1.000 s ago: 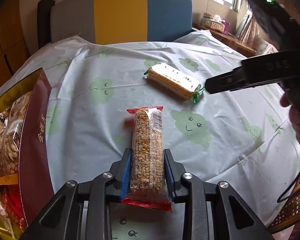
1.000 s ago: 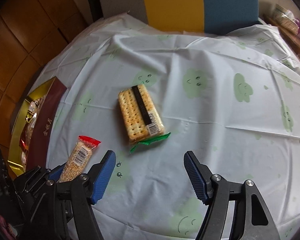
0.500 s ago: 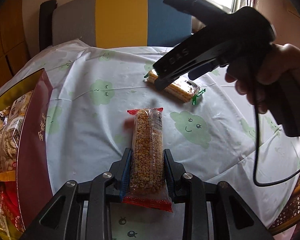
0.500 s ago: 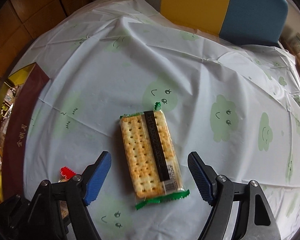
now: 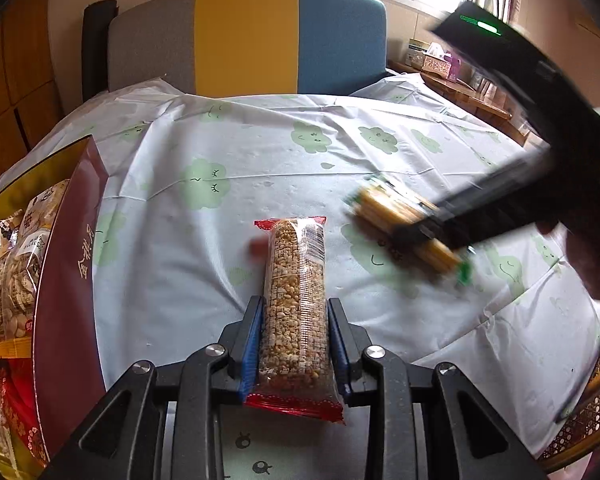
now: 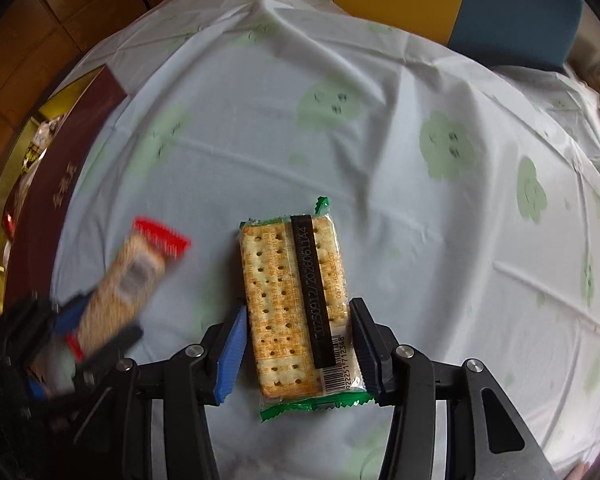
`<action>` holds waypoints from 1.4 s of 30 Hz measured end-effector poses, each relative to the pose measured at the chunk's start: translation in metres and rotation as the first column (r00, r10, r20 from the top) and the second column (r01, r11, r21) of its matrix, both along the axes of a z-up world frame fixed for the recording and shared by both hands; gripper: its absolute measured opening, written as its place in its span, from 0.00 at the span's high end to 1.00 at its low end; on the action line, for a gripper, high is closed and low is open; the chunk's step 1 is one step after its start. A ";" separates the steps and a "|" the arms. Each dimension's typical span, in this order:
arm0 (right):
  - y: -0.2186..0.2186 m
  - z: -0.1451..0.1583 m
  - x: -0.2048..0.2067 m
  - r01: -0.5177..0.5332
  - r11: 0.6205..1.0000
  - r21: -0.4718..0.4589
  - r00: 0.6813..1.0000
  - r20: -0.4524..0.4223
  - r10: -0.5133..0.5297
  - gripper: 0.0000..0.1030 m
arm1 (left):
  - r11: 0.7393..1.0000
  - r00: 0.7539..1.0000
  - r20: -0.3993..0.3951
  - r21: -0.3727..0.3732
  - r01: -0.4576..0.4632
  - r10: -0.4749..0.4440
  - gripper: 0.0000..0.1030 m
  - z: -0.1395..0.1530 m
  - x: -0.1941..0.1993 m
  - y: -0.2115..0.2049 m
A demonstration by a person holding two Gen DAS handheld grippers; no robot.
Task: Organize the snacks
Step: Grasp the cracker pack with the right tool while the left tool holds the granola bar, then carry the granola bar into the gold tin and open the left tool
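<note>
My left gripper (image 5: 294,320) is shut on a grain bar in a clear wrapper with red ends (image 5: 294,300), held just above the tablecloth; it also shows blurred in the right wrist view (image 6: 128,284). My right gripper (image 6: 298,324) is closed around a cracker packet with green ends (image 6: 296,304); its blue pads touch or nearly touch the packet's long sides. The packet shows blurred in the left wrist view (image 5: 404,228), with the right gripper over it. A maroon and gold snack box (image 5: 60,264) stands at the left with several packets inside.
The round table carries a white cloth with green cloud faces (image 5: 260,168). A grey, yellow and blue chair (image 5: 244,40) stands behind it. A wicker chair (image 5: 596,392) is at the right edge. A side shelf with small boxes (image 5: 440,64) lies far right.
My right gripper came down over the cracker packet and narrowed from wide open until its pads sit at the packet's sides. The packet shifted nearer the grain bar. My left gripper kept hold of the grain bar.
</note>
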State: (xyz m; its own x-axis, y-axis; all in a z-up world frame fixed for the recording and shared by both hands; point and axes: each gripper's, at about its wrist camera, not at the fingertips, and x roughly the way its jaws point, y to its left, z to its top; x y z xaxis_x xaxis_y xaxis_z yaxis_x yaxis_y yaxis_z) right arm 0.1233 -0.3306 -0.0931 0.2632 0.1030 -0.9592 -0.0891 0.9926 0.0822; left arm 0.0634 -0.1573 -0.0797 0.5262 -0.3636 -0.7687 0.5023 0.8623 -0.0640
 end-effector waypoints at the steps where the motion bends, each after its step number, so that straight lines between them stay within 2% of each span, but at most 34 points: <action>1: -0.002 0.000 -0.007 0.002 1.000 0.008 1.000 -0.005 -0.002 0.51 | 1.000 1.000 0.000 0.000 -0.003 0.003 0.70 0.000 0.000 0.000; 9: -0.004 -0.005 -0.033 -0.019 1.000 -0.003 0.999 0.046 0.019 0.50 | 0.999 0.999 -0.044 0.034 -0.008 0.009 0.70 0.004 0.013 -0.006; 15: 0.010 -0.008 -0.053 -0.046 0.998 -0.037 0.996 0.078 0.049 0.49 | 1.000 0.995 -0.102 0.012 -0.020 0.021 0.71 0.010 0.018 -0.003; 18: 0.013 -0.008 -0.058 -0.058 0.997 -0.046 0.994 0.088 0.062 0.49 | 1.000 0.996 -0.090 -0.013 -0.008 0.007 0.71 0.025 0.009 0.001; 22: 0.014 -0.004 -0.054 -0.068 0.996 -0.059 0.993 0.093 0.073 0.49 | 0.997 0.999 -0.035 -0.074 0.008 -0.010 0.71 0.059 0.001 0.013; 25: 0.017 -0.005 -0.053 -0.069 0.996 -0.063 0.992 0.098 0.075 0.49 | 0.993 1.000 -0.022 -0.111 -0.024 0.022 0.71 0.080 0.006 0.035; 28: 0.020 -0.004 -0.056 -0.074 0.995 -0.073 0.991 0.104 0.082 0.49 | 0.984 0.994 -0.028 -0.135 -0.112 0.109 0.71 0.093 0.017 0.077; 32: 0.021 -0.002 -0.055 -0.074 0.994 -0.076 0.991 0.105 0.081 0.49 | 0.953 0.961 -0.050 -0.127 -0.276 0.271 0.71 0.098 0.034 0.145; 34: 0.022 -0.003 -0.055 -0.071 0.995 -0.076 0.992 0.103 0.079 0.49 | 0.922 0.928 -0.063 -0.105 -0.373 0.368 0.71 0.095 0.043 0.183; 38: 0.022 -0.004 -0.055 -0.070 0.995 -0.076 0.992 0.103 0.077 0.49 | 0.842 0.842 -0.134 -0.078 -0.534 0.522 0.71 0.081 0.062 0.252; 42: 0.021 -0.005 -0.054 -0.069 0.995 -0.075 0.992 0.103 0.076 0.49 | 0.797 0.788 -0.162 -0.008 -0.603 0.594 0.71 0.063 0.074 0.283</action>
